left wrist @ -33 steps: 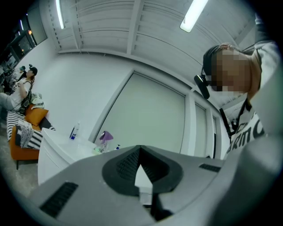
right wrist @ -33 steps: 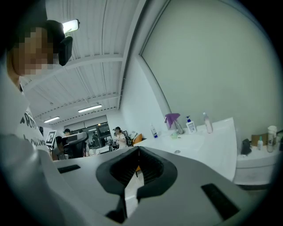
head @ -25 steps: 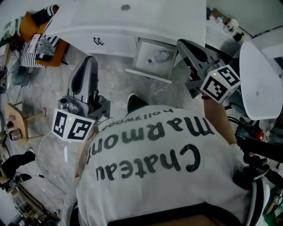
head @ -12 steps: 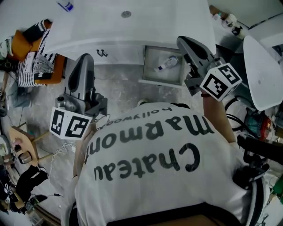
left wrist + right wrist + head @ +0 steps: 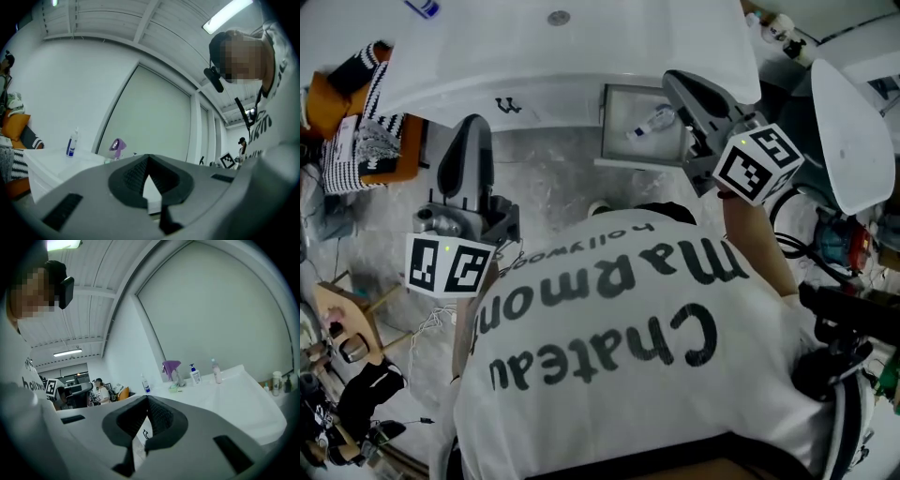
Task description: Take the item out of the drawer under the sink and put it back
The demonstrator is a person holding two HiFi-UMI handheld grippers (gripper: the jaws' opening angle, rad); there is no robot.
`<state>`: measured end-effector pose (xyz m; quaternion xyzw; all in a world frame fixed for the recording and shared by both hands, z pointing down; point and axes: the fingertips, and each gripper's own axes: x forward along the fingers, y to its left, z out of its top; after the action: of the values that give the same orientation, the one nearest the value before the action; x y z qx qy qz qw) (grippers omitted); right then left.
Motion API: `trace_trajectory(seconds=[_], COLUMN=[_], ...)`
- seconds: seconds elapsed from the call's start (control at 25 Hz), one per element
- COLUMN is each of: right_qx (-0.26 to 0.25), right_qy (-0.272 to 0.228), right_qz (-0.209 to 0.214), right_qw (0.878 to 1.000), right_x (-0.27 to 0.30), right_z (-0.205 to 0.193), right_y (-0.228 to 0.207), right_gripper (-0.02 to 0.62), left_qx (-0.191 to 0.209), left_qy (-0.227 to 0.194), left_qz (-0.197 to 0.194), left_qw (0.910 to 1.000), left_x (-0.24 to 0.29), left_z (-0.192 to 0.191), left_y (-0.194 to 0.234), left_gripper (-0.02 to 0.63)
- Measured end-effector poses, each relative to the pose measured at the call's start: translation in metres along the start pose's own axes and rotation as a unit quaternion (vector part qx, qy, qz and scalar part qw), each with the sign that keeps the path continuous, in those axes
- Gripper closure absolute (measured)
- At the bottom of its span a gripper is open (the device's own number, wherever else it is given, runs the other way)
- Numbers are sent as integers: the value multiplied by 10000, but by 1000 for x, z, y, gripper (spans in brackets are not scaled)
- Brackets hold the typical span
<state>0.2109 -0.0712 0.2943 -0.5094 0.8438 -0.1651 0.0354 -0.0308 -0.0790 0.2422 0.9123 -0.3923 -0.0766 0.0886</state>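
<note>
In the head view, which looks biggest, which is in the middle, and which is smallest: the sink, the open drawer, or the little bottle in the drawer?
1. sink
2. drawer
3. bottle, lying inside the drawer

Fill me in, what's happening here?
A person stands at the white sink counter with a gripper in each hand. The drawer under it is pulled open, and a small bottle lies inside, untouched. The right gripper hovers at the drawer's right edge; the left gripper is off to the left. Both have jaws together and hold nothing.
</note>
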Motion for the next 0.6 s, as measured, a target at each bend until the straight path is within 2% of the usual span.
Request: trace_trajectory(seconds=[0.12,0.32,0.6], right_qx=[-108,-357,-410], right_qy=[184,571,1240], right_qz=[-151,-336,-175], right_qw=[9997,9972,9913], right_x=[5,12,20], right_z=[-5,-22,-54], right_y=[0,-8,-13], right_gripper=[584,584,584], left_qx=[-197,-420,-647], left_qy=[47,76,269], left_qz=[54,-90,152], left_qw=[9998,9990,9974], left_x=[-3,-6,-9], left_z=[-5,-17,-45], left_y=[11,15,18], left_gripper=[597,597,597])
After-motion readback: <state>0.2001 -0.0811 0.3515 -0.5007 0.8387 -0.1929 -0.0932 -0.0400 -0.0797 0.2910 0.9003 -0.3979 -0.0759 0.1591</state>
